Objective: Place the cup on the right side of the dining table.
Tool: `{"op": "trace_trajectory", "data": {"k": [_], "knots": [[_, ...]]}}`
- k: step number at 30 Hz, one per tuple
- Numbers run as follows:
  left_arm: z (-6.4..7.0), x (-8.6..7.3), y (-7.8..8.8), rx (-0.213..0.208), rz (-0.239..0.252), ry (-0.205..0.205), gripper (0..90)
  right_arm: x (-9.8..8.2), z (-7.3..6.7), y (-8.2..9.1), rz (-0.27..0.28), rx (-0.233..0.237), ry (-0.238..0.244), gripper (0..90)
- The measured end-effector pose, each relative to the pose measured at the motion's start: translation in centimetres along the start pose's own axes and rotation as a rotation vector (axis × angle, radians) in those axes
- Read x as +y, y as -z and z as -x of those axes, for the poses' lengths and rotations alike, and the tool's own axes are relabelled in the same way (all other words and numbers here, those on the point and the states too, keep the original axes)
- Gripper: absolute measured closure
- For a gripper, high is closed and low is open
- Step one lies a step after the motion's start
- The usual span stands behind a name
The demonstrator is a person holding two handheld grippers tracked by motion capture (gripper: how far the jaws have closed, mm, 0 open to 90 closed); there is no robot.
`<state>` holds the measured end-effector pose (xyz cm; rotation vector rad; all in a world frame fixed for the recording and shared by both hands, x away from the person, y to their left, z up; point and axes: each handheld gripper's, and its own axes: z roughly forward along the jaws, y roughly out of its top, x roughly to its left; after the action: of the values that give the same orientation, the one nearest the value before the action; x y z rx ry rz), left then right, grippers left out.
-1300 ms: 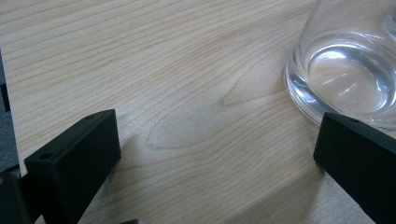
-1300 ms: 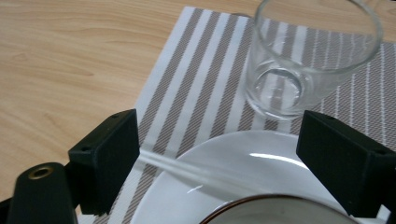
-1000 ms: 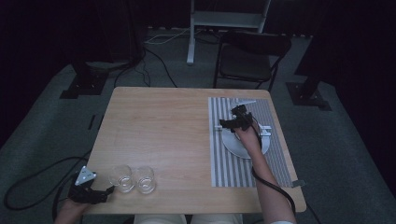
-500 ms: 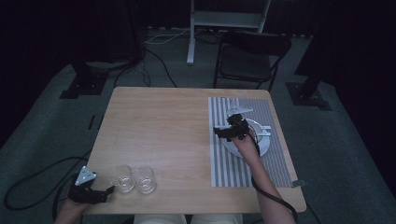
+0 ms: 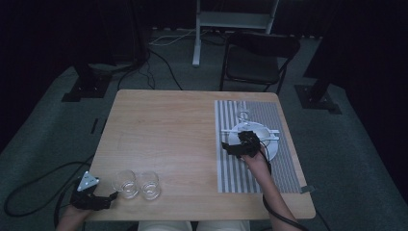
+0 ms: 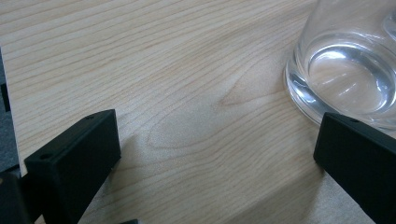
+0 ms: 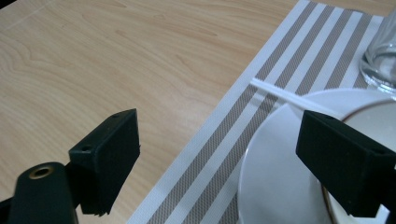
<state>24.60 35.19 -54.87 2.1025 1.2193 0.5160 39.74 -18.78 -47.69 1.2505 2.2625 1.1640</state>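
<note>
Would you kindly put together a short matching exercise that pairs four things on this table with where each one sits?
Things:
1. left gripper
2. right gripper
3. white plate
4. two empty glasses

Places:
A. on the striped placemat, at the table's right side
B. over the placemat's left edge, jaws open, next to the plate
C. on bare wood near the front edge of the table
D. at the front left corner, jaws open, beside a glass

Pairs: 1-D, 2-B, 3-A, 4-C
</note>
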Motion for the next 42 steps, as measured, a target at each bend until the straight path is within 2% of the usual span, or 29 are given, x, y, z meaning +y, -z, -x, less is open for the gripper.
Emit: {"op": "trace_trajectory", "data": {"k": [3,9,14,17,22,29,37,42], "knots": [[0.0,0.0,0.0,0.0,0.0,0.0,0.8,-1.0,0.0,0.6,0.013,-0.012,-0.008,13.2],[0.0,0.0,0.0,0.0,0.0,0.0,0.8,-2.8,0.1,1.9,0.02,-0.006,-0.028,13.2],[0.0,0.0,0.0,0.0,0.0,0.002,0.8,-4.1,0.2,2.6,0.011,-0.019,-0.029,13.2],[0.0,0.0,0.0,0.001,0.001,0.002,0.8,-5.0,0.5,3.1,0.017,-0.021,-0.048,13.2],[0.0,0.0,0.0,0.0,0.001,0.001,0.8,-6.2,0.9,4.1,0.025,-0.051,-0.064,13.2],[0.0,0.0,0.0,0.0,0.001,0.001,0.8,-7.8,1.7,5.4,0.027,-0.061,-0.1,13.2],[0.0,0.0,0.0,0.0,0.001,0.0,0.8,-9.5,2.1,6.3,0.008,-0.066,-0.118,13.2],[0.0,0.0,0.0,-0.001,0.0,-0.002,0.8,-10.7,2.8,7.3,0.021,-0.091,-0.145,13.2]]}}
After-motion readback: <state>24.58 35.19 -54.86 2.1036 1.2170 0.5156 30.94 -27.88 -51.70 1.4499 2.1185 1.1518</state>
